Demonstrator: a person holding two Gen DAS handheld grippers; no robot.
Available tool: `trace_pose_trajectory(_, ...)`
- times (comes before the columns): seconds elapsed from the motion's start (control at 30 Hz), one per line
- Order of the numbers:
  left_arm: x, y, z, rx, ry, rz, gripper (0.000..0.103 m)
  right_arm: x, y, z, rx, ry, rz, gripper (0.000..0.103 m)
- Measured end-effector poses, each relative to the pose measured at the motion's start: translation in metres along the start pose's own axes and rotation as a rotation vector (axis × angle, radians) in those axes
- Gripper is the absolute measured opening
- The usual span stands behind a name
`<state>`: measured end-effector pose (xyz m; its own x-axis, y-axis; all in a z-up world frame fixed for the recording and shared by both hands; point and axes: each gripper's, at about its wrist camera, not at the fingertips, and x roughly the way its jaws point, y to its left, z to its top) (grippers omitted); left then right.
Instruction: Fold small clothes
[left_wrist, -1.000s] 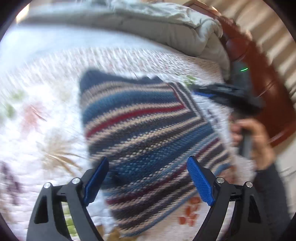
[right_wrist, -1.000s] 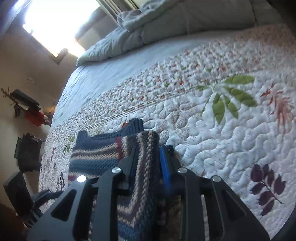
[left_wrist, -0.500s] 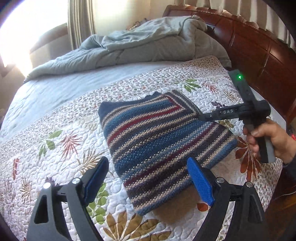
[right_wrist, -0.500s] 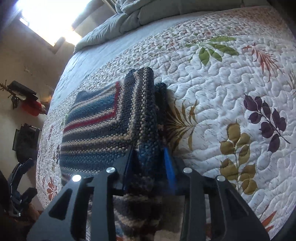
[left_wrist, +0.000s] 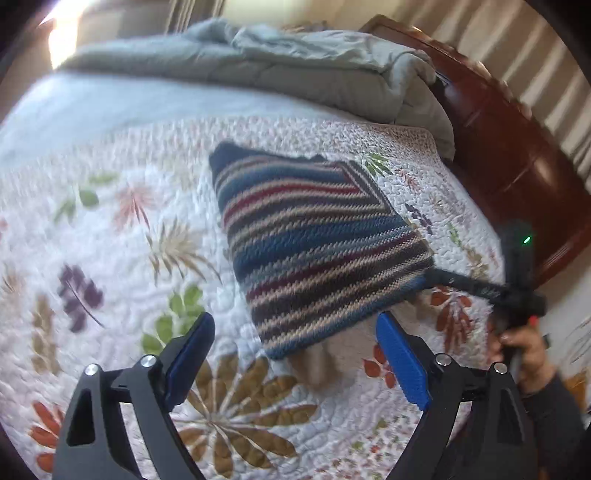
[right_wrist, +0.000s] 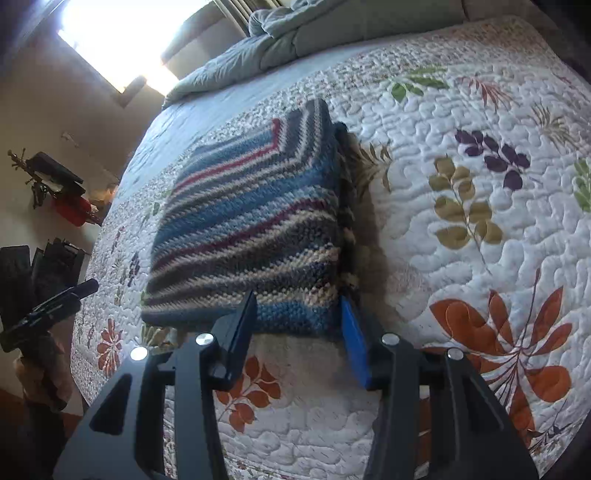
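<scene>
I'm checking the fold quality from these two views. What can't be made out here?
- Underside layers of the folded sweater: hidden by its own top layer, both views.
- Whether the right gripper, just opening, touches the sweater's corner: fingers cover it.
- Quilt detail: blurred, left wrist view.

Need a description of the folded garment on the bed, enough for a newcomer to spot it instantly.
Start at the bed's white floral quilt, in front of the rumpled grey duvet. A folded knit sweater lies flat on the quilt towards the wooden headboard. It alone is striped: navy, blue, cream and dark red bands.
</scene>
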<state>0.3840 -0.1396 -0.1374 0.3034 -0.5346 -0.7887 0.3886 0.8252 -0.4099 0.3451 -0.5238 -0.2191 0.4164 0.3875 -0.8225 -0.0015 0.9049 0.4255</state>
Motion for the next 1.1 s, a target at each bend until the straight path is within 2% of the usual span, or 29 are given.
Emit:
trace_pose_trajectory(0.03,0.006,0.011,-0.001,-0.041,0.023,-0.035,0.09,0.008,-0.006,0.001,0.009,0.014,-0.021,0.045)
trace_pose_trajectory(0.1,0.017,0.034,0.0,-0.134,0.06,-0.104,0.09,0.02,-0.019,-0.001,0.052,0.07,-0.002,0.046)
trace_pose_trajectory(0.17,0.026,0.052,0.003,-0.207,0.081,-0.164,0.09,0.012,-0.022,0.001,0.059,0.065,0.026,0.048)
trace_pose_trajectory(0.23,0.031,0.068,0.01,-0.251,0.077,-0.192,0.091,-0.006,-0.022,0.01,0.052,0.027,0.064,0.051)
trace_pose_trajectory(0.27,0.034,0.074,0.016,-0.26,0.075,-0.207,0.092,-0.014,-0.026,0.018,0.072,0.012,0.087,0.063)
trace_pose_trajectory(0.3,0.037,0.079,0.02,-0.269,0.071,-0.221,0.092,-0.018,-0.03,0.025,0.09,0.005,0.103,0.08)
trace_pose_trajectory(0.37,0.048,0.09,0.032,-0.306,0.076,-0.269,0.093,-0.017,-0.04,0.043,0.145,0.012,0.147,0.099)
trace_pose_trajectory(0.57,0.086,0.117,0.054,-0.457,0.119,-0.458,0.097,0.045,-0.072,0.098,0.365,0.212,0.362,0.1)
trace_pose_trajectory(0.63,0.098,0.123,0.057,-0.489,0.13,-0.481,0.099,0.057,-0.073,0.11,0.359,0.229,0.356,0.1)
trace_pose_trajectory(0.8,0.125,0.131,0.06,-0.519,0.167,-0.471,0.099,0.092,-0.071,0.125,0.342,0.291,0.348,0.101)
trace_pose_trajectory(1.1,0.149,0.119,0.067,-0.485,0.207,-0.51,0.099,0.116,-0.043,0.143,0.271,0.347,0.394,0.101)
